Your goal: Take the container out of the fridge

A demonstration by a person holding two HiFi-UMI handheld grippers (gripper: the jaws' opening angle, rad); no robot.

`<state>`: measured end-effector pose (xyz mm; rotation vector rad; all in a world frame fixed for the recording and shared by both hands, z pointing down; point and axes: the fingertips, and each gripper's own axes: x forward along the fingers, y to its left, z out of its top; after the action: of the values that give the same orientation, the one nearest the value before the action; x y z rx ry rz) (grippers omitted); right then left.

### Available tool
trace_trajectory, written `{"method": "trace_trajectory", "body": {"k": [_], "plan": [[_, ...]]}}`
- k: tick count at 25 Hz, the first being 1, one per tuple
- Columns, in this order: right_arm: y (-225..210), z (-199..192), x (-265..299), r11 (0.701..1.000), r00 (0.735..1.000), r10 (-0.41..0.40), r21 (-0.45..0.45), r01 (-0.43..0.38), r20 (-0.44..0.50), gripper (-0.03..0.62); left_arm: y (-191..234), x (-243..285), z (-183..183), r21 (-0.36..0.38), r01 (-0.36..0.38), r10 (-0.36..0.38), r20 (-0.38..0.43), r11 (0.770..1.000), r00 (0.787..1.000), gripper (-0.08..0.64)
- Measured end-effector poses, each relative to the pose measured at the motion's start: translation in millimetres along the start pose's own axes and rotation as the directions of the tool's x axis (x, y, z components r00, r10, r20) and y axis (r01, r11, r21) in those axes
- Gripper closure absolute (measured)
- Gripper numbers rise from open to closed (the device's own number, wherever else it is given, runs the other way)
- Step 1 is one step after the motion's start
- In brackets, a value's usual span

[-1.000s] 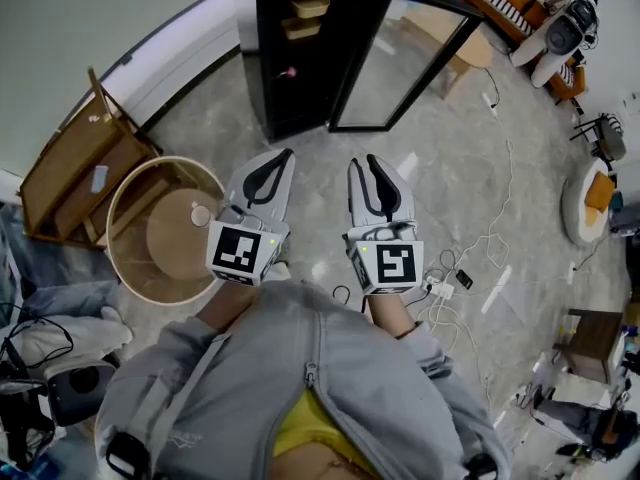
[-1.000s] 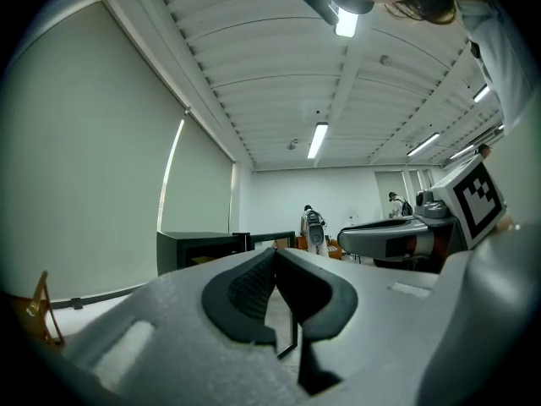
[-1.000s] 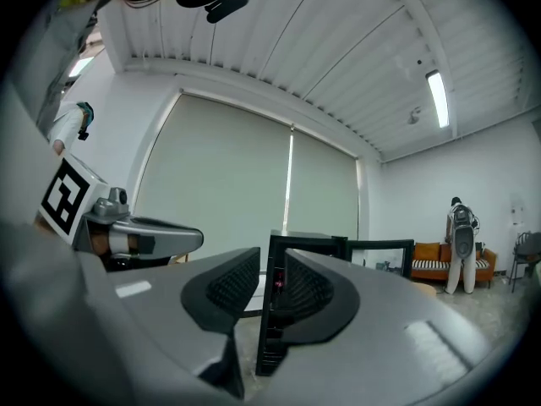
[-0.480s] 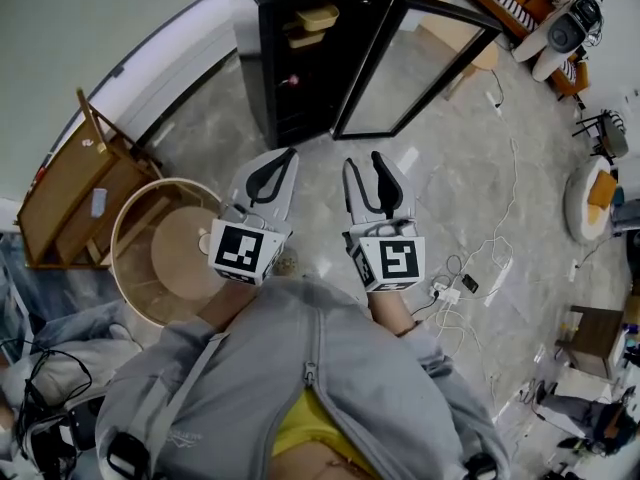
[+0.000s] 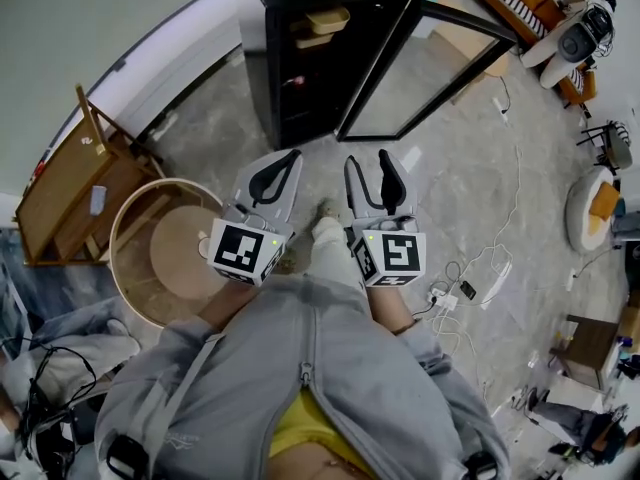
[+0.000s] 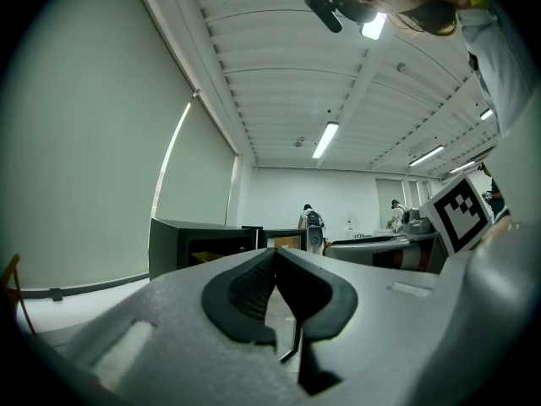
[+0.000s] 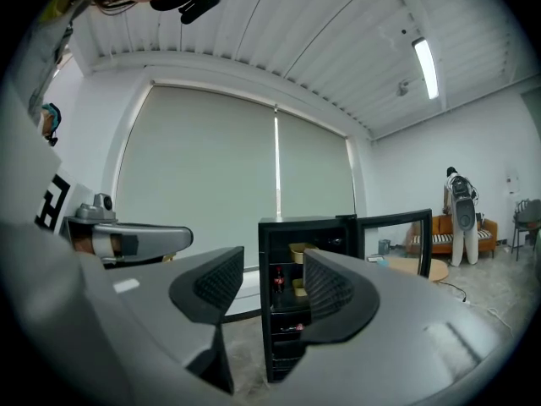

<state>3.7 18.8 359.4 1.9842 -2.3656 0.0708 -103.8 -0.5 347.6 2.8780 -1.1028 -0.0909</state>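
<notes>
Head view has you holding both grippers out level in front of your chest, side by side and just beside each other, their marker cubes turned back toward you and their tips aimed at the fridge (image 5: 300, 68). Your forearms in grey sleeves run straight behind them, and your forward leg (image 5: 328, 243) shows between the two.

Your left gripper (image 5: 282, 163) is clenched: in the left gripper view its dark pads meet at the tip with nothing between them.

Your right gripper (image 5: 372, 163) is released. Its jaws have just been opening, and the right gripper view shows a clear gap between them with nothing in it, only the distant fridge framed there.

That black fridge stands well apart from both grippers, its glass door (image 5: 420, 63) swung wide. The container (image 5: 328, 18), tan, sits inside on the top shelf, with a second tan container (image 5: 312, 40) on the shelf below and a dark bottle (image 7: 276, 280) beside that one.
</notes>
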Motion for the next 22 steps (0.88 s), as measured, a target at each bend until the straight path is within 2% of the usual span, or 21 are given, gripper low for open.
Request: {"method": "trace_trajectory", "body": {"k": [9,22], "plan": [[-41.9,9.7,85.8,0.997,0.998,0.055,-0.047,-0.053,0.035,0.352,30.0,73.9,6.5,0.078,-0.037,0.037,0.004,0.996,0.999,0.555],[-113.6,5.1,238.5,0.974,0.975,0.220,-0.049,-0.220,0.005,0.313,84.2,214.4,11.5,0.061,-0.136,0.135,0.017,0.989,0.991,0.555]]}}
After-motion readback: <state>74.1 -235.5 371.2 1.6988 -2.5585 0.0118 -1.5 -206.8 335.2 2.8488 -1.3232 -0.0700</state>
